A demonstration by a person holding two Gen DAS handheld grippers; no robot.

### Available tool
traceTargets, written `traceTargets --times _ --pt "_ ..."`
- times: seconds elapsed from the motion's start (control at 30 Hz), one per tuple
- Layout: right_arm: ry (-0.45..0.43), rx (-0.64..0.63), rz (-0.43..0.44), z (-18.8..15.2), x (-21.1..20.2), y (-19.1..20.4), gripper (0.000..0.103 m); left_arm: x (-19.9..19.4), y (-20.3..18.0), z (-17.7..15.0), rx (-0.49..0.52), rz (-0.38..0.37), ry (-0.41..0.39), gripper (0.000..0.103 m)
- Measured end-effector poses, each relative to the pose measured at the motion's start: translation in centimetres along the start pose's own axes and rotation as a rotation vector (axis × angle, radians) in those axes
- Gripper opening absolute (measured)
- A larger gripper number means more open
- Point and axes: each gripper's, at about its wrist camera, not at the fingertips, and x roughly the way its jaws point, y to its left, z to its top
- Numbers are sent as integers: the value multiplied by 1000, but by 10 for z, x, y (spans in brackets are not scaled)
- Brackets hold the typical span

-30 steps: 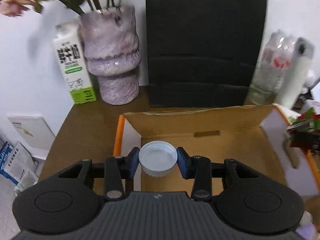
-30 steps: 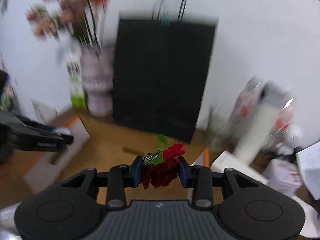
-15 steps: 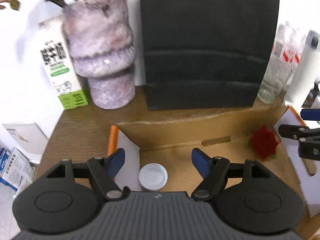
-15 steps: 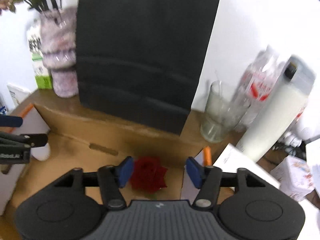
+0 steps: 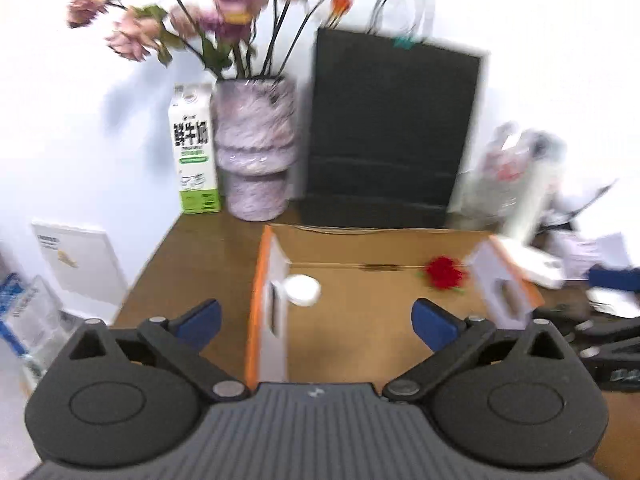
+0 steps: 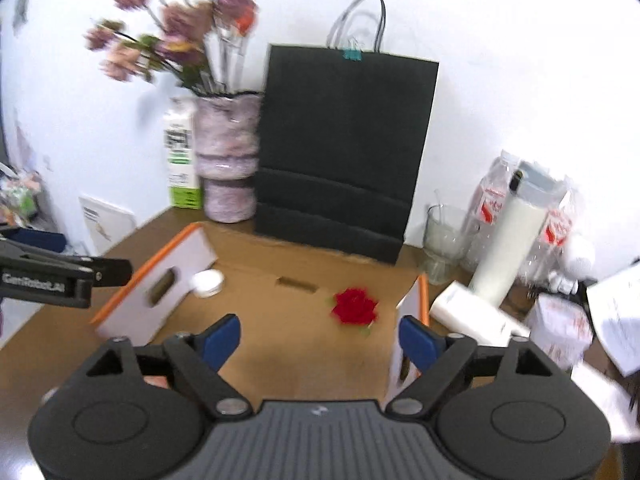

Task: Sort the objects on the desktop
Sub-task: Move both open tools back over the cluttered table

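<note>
An open cardboard box [image 5: 360,336] with orange-edged white flaps lies on the wooden desk. A white bottle cap [image 5: 303,289] rests inside at its left, next to the left flap; it also shows in the right wrist view [image 6: 207,282]. A red rose [image 5: 443,273] lies inside at the right, also in the right wrist view [image 6: 355,306]. My left gripper [image 5: 316,322] is open and empty, raised above the box's near left. My right gripper [image 6: 320,338] is open and empty, raised above the box's near side.
A black paper bag [image 5: 392,132], a purple vase with flowers [image 5: 256,160] and a milk carton [image 5: 194,152] stand behind the box. A glass [image 6: 442,240], a white tumbler [image 6: 512,236], bottles and papers crowd the right side of the desk.
Both grippers opened and let go: the cap and the rose now lie in the box. Both grippers then pulled back and up, away from the box.
</note>
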Motion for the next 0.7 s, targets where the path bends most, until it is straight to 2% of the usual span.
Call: traceTargets --times 0.07,0.2,0.27,0.33,0.37,0.43,0.53,0.6,0.63,0.7 --pt "-26 -12 -1 -27 -28 14 89 -36 1 -31 5 -59 -45 103" --pt "-110 -27 27 -95 -86 40 90 -87 -7 -95 1 -73 -140 103" --pt "-118 15 41 -126 -104 46 91 -95 -15 -130 -4 6 -184 103" --pt "-118 3 -40 -158 -112 58 90 -98 -24 -166 35 55 -192 103" --pt "-117 -50 -121 -177 -115 69 90 -100 -27 -180 54 62 -190 103" --pt "-127 -116 -189 -202 -120 82 90 -104 -31 -207 63 70 -185 103" --pt "-151 -85 -152 -232 -138 86 90 -116 -30 -241 59 48 -205 103" --pt "-156 -32 -110 -247 -145 83 90 -119 -30 -258 63 77 -254 103" --pt "-159 -5 -107 -252 -147 82 90 -119 -30 -262 80 104 -259 103" --pt "-147 43 -106 -261 -145 79 90 -122 -28 -261 70 87 -270 103"
